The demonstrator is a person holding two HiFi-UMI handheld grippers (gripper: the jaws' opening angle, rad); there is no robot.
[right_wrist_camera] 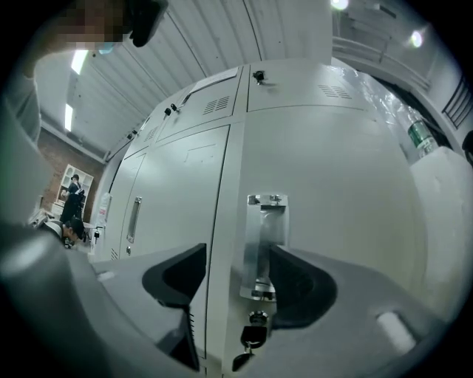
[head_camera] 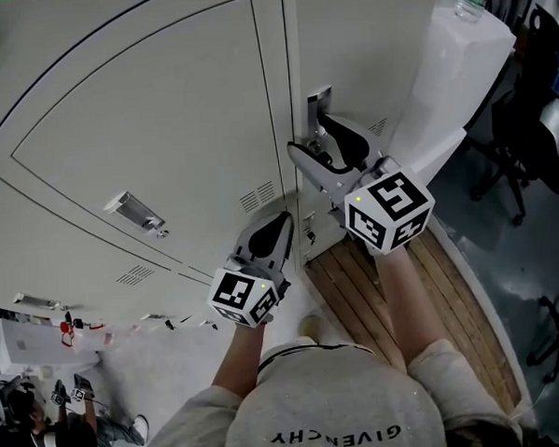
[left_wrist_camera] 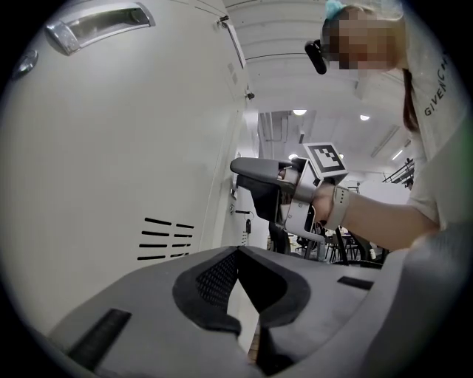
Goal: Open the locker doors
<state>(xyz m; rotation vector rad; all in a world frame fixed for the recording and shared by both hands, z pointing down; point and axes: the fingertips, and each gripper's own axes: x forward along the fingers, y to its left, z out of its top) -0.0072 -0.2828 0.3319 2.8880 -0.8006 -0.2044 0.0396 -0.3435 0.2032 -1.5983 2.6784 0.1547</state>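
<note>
Right gripper view faces the closed locker door. Its metal handle, long axis upright, lies straight ahead of the right gripper, whose jaws are spread and empty. A key hangs below. The left gripper, clenched on nothing, sits farther from the handle.

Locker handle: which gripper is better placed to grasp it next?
Likely right: the right gripper is open with the handle between its jaws; the left gripper is shut, away from it.
</note>
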